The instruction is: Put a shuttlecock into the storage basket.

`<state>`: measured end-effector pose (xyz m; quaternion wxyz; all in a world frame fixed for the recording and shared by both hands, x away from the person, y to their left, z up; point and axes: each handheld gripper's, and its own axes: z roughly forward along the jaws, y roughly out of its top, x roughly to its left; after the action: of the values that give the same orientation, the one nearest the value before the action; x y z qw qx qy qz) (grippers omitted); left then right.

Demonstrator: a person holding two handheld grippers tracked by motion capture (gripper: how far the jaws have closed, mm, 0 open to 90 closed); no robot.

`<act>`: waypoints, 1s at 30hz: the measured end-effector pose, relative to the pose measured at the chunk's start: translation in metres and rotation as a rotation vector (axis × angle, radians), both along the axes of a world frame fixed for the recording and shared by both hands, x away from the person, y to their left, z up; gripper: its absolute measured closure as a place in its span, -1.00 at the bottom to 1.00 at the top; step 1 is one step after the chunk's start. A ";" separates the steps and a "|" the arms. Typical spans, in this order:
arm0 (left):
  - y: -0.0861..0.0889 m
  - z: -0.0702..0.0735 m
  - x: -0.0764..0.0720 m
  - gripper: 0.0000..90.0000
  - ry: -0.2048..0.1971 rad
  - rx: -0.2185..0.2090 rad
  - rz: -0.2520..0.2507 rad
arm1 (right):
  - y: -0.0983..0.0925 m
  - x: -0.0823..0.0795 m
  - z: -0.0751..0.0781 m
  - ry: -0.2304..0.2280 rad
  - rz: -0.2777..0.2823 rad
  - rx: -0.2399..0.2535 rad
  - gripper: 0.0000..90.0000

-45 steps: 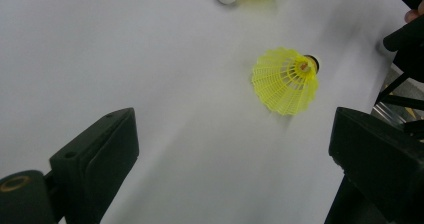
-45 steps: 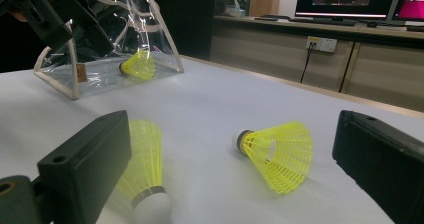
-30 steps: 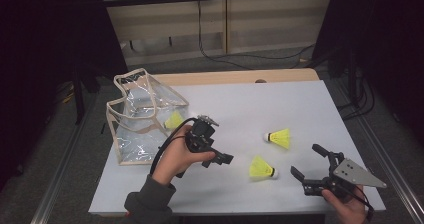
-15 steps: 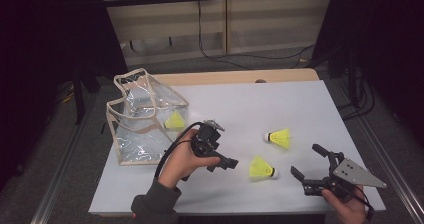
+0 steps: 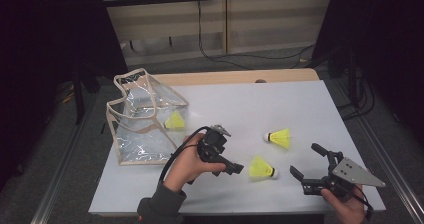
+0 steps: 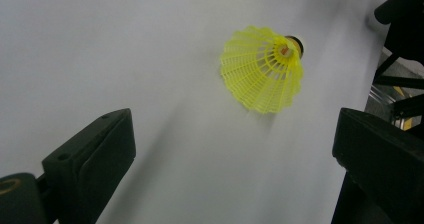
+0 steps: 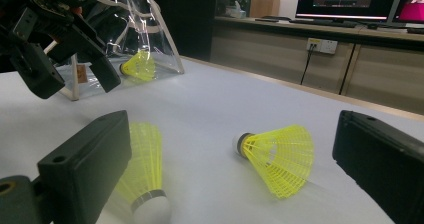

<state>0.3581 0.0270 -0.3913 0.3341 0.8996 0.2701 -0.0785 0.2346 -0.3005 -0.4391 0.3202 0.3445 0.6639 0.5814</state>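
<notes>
Jaws spread wide on the left gripper [image 5: 235, 168], the yellow plastic shuttlecock [image 5: 261, 168] at its three o'clock on the white counter [image 5: 300, 104]; right gripper [image 5: 306, 162] gaped too.

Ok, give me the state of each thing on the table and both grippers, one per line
Bag: open, one shuttlecock inside.
Near shuttlecock: lying on its side, loose.
Far shuttlecock: lying on its side, loose.
Left gripper: open, empty, beside the near shuttlecock.
Right gripper: open, empty.

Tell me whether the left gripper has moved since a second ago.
Yes. The left gripper has moved away from the clear bag, toward the nearer shuttlecock, jaws open.
</notes>
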 end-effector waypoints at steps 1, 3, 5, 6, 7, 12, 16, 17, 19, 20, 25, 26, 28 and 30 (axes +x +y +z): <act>-0.001 -0.001 0.000 -0.92 -0.002 0.000 -0.003 | 0.000 0.000 0.000 -0.002 0.001 -0.003 -0.96; -0.002 -0.001 -0.001 -0.92 -0.010 -0.002 -0.009 | 0.001 0.001 0.000 -0.003 0.003 -0.002 -0.96; -0.003 -0.002 -0.001 -0.92 -0.010 -0.013 -0.017 | 0.001 0.001 0.000 -0.001 0.003 -0.001 -0.96; -0.004 -0.002 -0.002 -0.92 -0.011 -0.013 -0.021 | 0.001 0.001 0.000 0.000 0.004 0.000 -0.96; -0.005 -0.003 -0.002 -0.92 -0.014 -0.021 -0.022 | 0.001 0.001 0.000 -0.001 0.004 -0.003 -0.96; -0.009 -0.004 -0.004 -0.90 -0.028 -0.031 -0.026 | 0.001 0.002 0.000 -0.002 0.005 -0.003 -0.96; -0.013 -0.006 -0.006 -0.88 -0.021 -0.047 -0.035 | 0.001 0.003 0.000 0.001 0.007 -0.002 -0.96; -0.014 -0.007 -0.006 -0.87 -0.018 -0.050 -0.040 | 0.002 0.003 0.000 0.000 0.006 -0.001 -0.96; -0.015 -0.008 -0.007 -0.87 -0.023 -0.043 -0.036 | 0.002 0.003 0.000 0.001 0.005 0.000 -0.96; -0.016 -0.009 -0.007 -0.86 -0.019 -0.044 -0.044 | 0.002 0.003 0.000 0.001 0.007 -0.002 -0.96; -0.020 -0.011 -0.008 -0.84 -0.019 -0.050 -0.051 | 0.001 0.003 0.000 -0.002 0.008 -0.002 -0.96; -0.021 -0.011 -0.008 -0.83 -0.026 -0.046 -0.051 | 0.001 0.003 0.000 -0.002 0.009 -0.004 -0.95; -0.022 -0.012 -0.009 -0.83 -0.027 -0.059 -0.052 | 0.001 0.003 0.000 -0.003 0.007 0.000 -0.95; -0.023 -0.012 -0.009 -0.82 -0.027 -0.058 -0.061 | 0.000 0.003 0.000 -0.004 0.001 0.002 -0.96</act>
<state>0.3487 0.0040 -0.4036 0.3611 0.8984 0.2354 -0.0844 0.2377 -0.3006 -0.4387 0.3208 0.3433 0.6628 0.5830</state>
